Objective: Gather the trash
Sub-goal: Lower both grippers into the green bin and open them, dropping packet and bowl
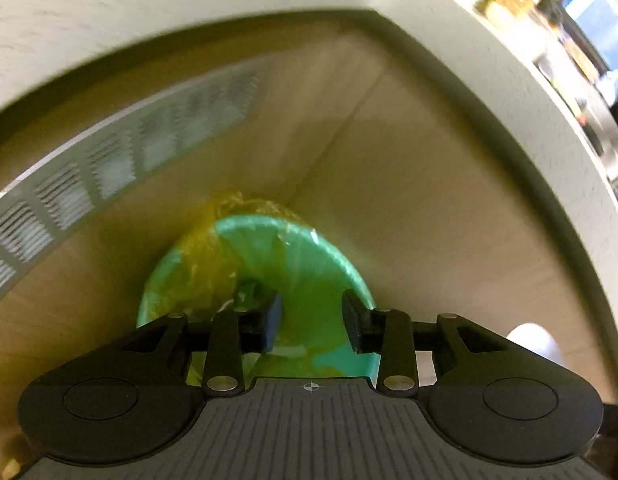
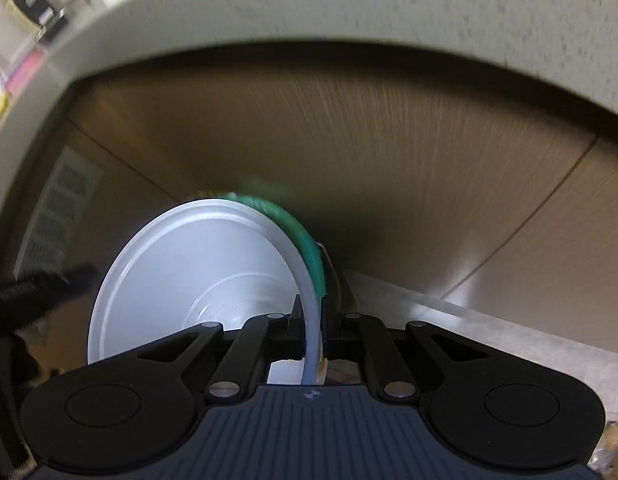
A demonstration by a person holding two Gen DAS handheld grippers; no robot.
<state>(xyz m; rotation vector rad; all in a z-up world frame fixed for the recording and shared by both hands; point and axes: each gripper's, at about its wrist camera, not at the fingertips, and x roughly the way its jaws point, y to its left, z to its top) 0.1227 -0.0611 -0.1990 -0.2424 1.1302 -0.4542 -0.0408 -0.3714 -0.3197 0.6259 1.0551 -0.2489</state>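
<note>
In the left wrist view a green plate (image 1: pixel 301 256), smeared and draped with yellowish film (image 1: pixel 213 264), fills the gap between the fingers of my left gripper (image 1: pixel 311 320). The plate looks sharp against a blurred background, so it is held with the jaws partly apart. In the right wrist view my right gripper (image 2: pixel 315 320) is shut on the rim of a white plastic plate (image 2: pixel 197 264), with a green plate's rim (image 2: pixel 305 236) stacked right behind it. Both grippers point down into a brown-walled opening (image 2: pixel 389 160).
A grey speckled counter edge (image 1: pixel 489 92) (image 2: pixel 309 8) frames the opening. A slotted vent panel (image 1: pixel 109 168) runs along its left wall. A white rounded shape (image 1: pixel 533 340) shows low right. A dark blurred shape (image 2: pixel 37 292) sits left of the white plate. Cluttered shelves (image 1: pixel 581 40) lie beyond the counter.
</note>
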